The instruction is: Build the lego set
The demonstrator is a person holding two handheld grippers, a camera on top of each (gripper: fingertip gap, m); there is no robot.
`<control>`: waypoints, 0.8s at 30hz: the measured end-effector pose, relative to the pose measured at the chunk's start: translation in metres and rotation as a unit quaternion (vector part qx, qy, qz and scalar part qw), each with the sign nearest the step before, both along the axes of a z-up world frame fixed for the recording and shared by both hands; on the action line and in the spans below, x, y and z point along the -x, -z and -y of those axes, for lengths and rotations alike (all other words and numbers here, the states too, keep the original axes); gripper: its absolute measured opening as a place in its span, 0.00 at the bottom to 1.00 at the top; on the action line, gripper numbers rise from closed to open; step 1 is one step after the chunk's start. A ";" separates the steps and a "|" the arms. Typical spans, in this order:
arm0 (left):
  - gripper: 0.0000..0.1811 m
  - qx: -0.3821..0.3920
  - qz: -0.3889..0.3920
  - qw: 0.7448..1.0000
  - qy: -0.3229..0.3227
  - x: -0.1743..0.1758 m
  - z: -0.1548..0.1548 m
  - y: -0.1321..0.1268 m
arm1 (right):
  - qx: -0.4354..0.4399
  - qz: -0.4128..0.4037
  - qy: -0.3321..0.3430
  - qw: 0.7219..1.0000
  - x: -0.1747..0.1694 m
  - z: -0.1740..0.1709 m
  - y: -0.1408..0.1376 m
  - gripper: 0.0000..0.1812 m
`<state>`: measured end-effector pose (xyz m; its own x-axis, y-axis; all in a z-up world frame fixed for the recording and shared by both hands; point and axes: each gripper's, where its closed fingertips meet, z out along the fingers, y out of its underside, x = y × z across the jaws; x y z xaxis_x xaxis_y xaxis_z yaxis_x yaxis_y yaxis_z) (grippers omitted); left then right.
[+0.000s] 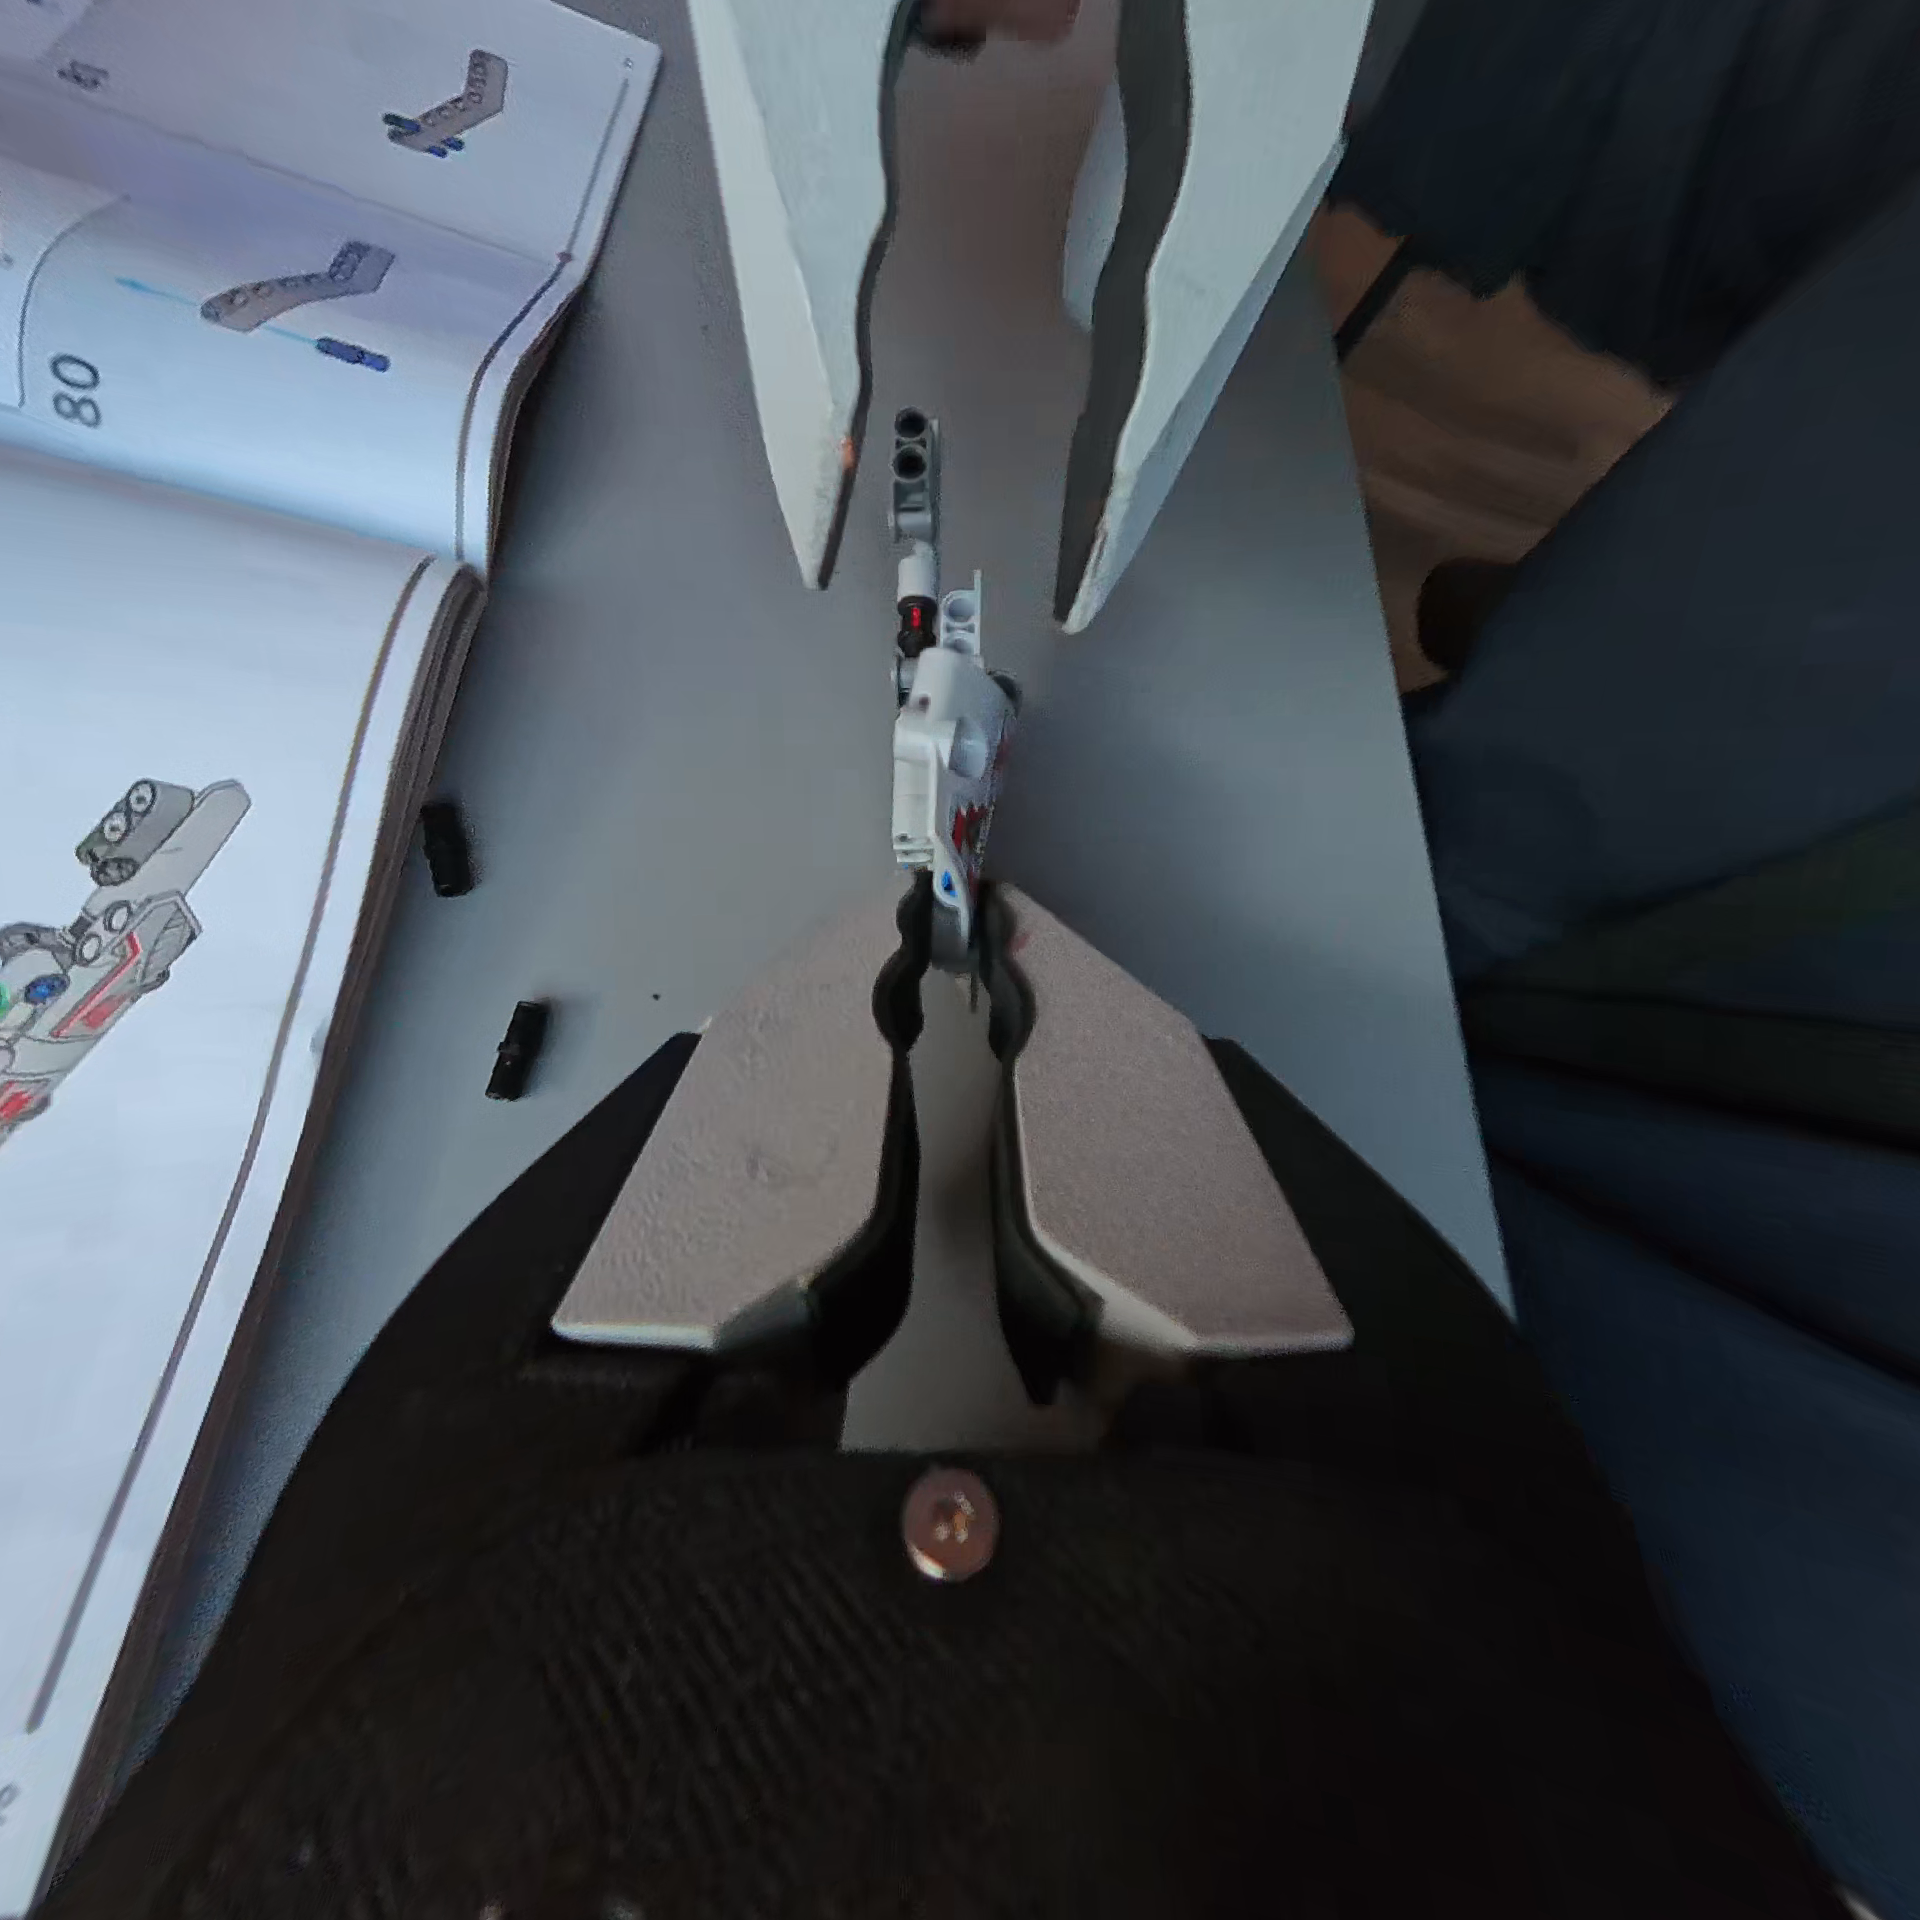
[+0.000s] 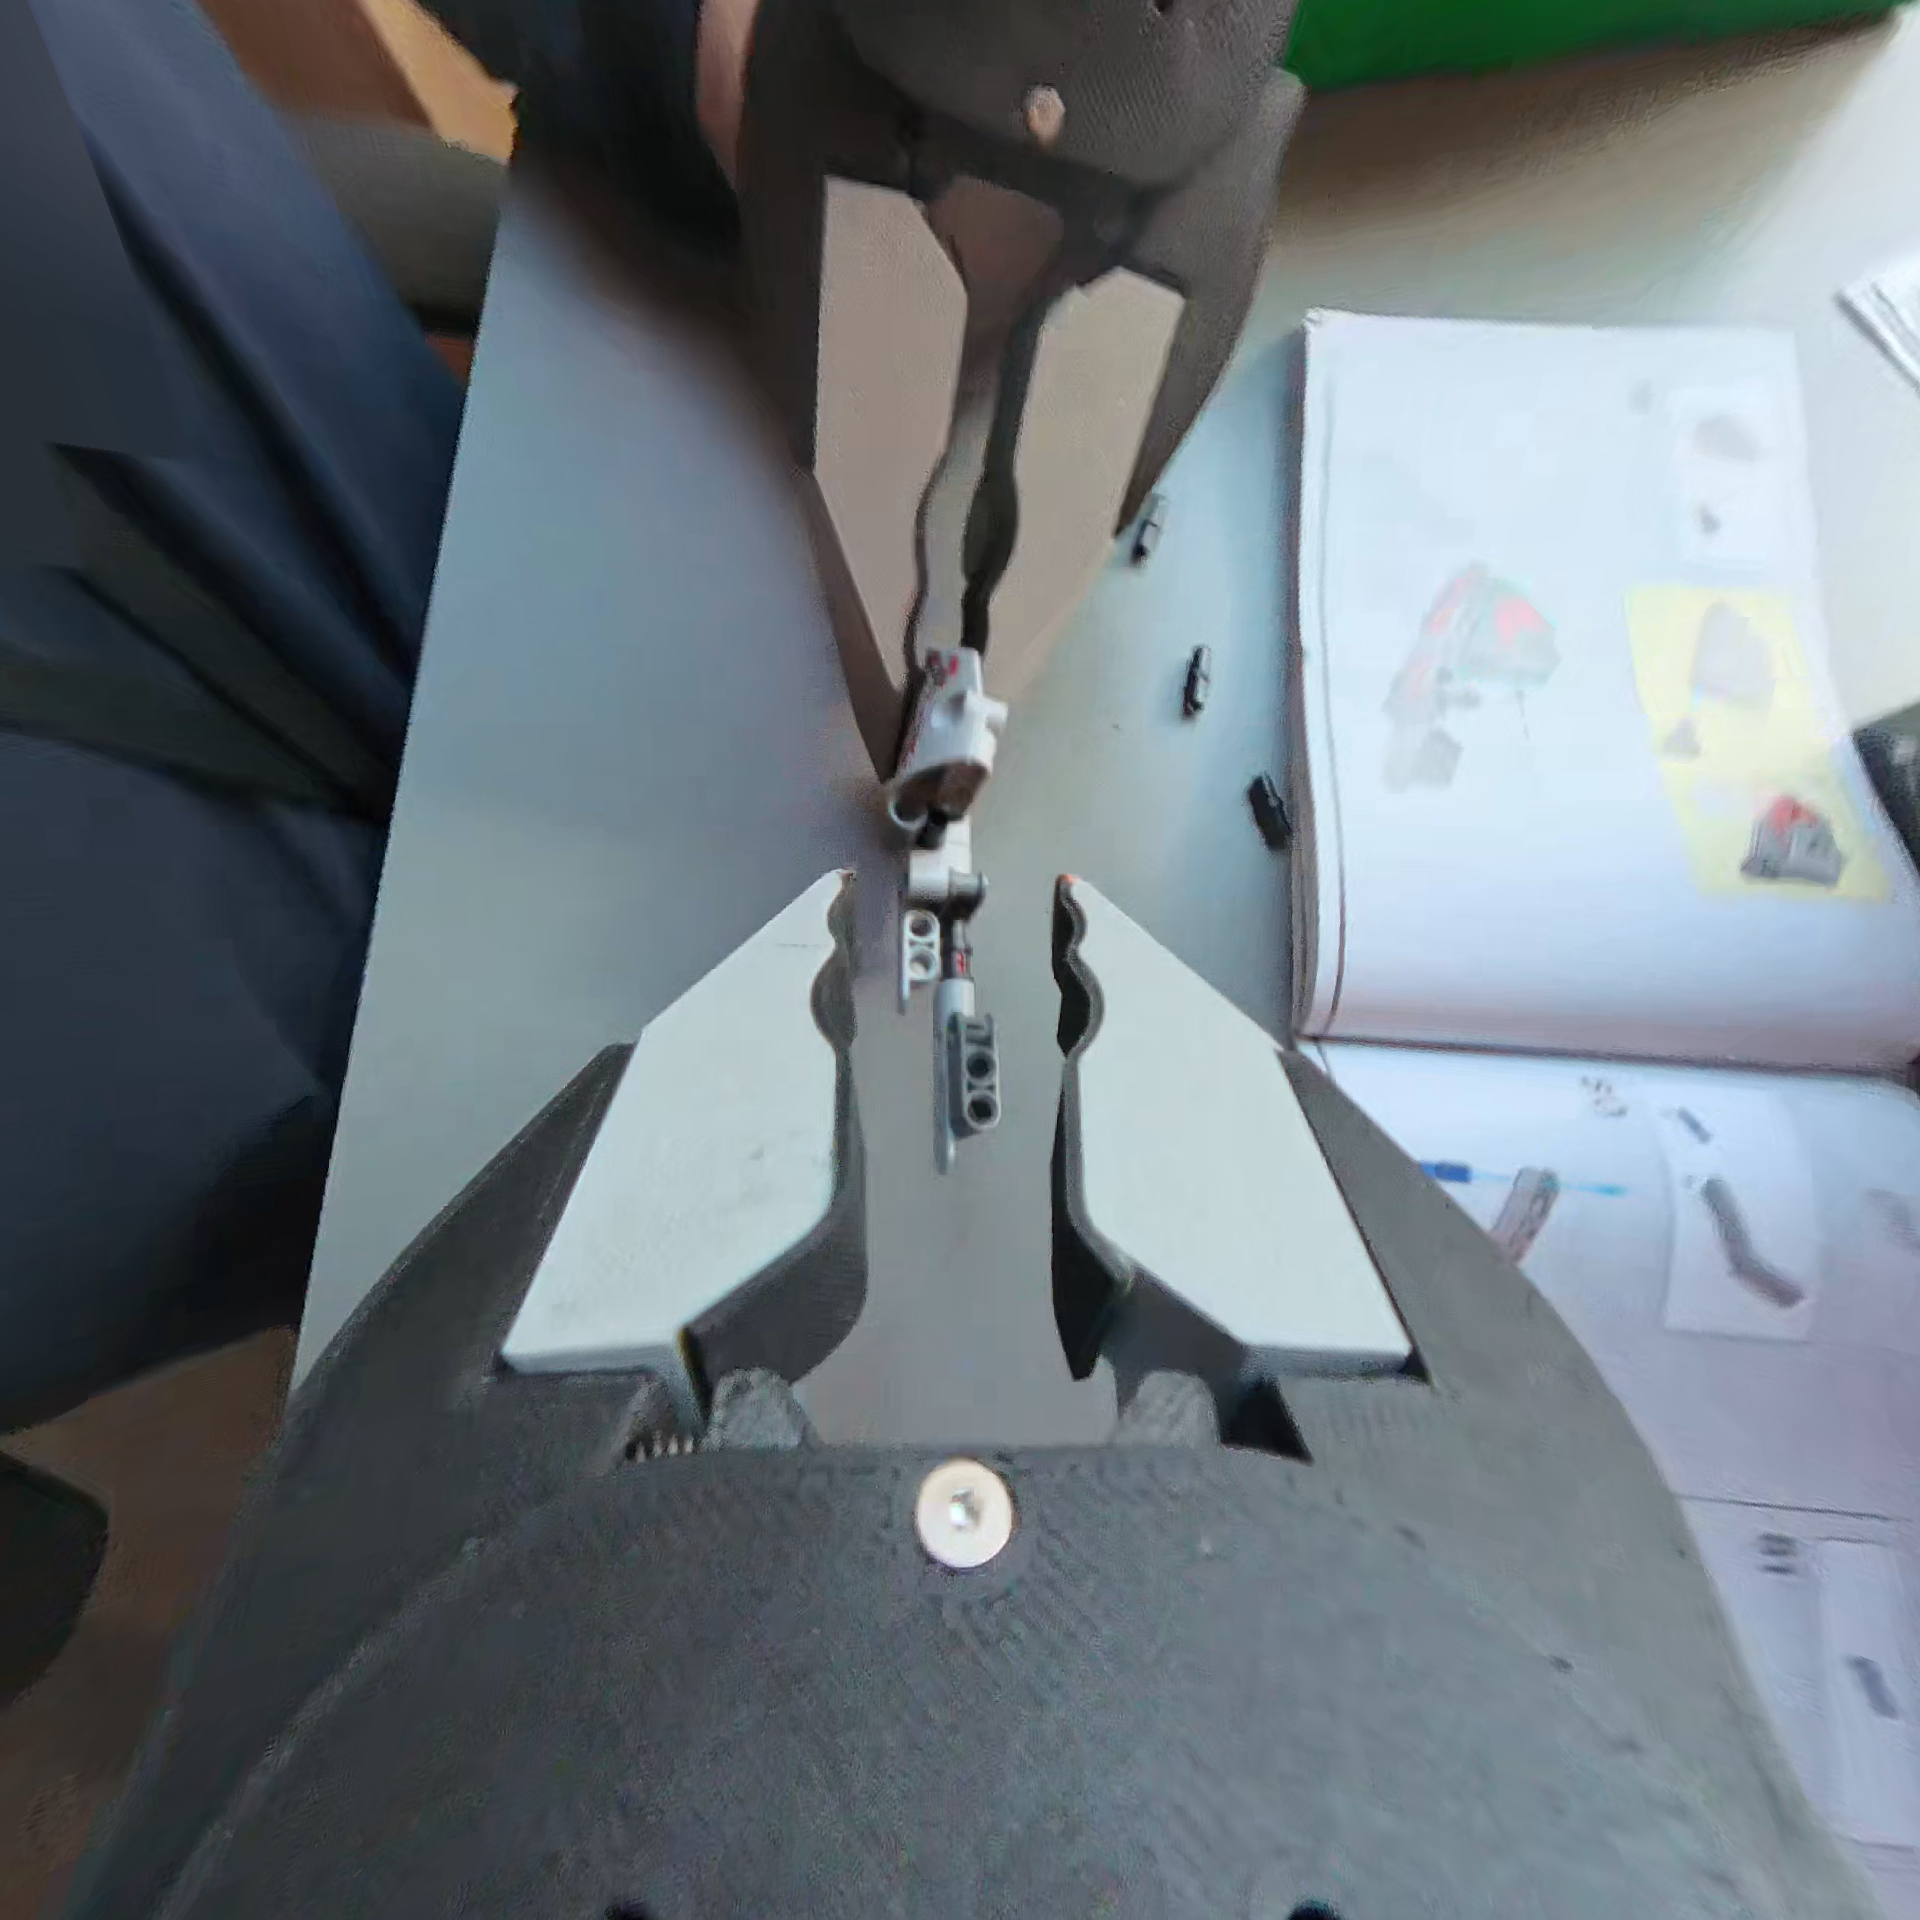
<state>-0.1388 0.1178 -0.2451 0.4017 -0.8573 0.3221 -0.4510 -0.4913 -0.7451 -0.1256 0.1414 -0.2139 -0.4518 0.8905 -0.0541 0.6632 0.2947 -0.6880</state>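
Left wrist view: the left gripper (image 1: 943,940) has its fingers closed narrow on the near end of the lego assembly (image 1: 940,758), a slim white and grey build with red markings that extends straight forward from the fingertips above the grey table (image 1: 665,644). The right gripper (image 1: 940,608) faces it from the far side with fingers spread wide; the assembly's far end, a grey beam with two holes, lies between those fingers without touching either. To the left of the left fingers, two black connector pins (image 1: 449,850) lie on the table, well apart from the assembly, and an open instruction booklet (image 1: 208,582) lies beyond them. Right wrist view: the right gripper (image 2: 956,904) brackets the lego assembly (image 2: 951,935) with clear gaps on both sides, while the left gripper (image 2: 951,634) grips its opposite end.
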 end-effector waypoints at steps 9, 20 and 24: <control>0.03 0.025 0.008 1.000 -0.006 0.001 -0.005 0.001 | 0.089 -0.054 0.037 0.994 0.008 0.006 0.010 0.13; 0.11 -0.030 0.009 0.999 -0.011 0.000 -0.011 -0.010 | 0.028 -0.075 0.028 0.996 0.010 0.013 0.015 0.07; 0.10 -0.027 0.015 0.999 -0.006 -0.005 -0.011 -0.020 | 0.035 -0.072 0.031 0.996 0.012 0.013 0.015 0.07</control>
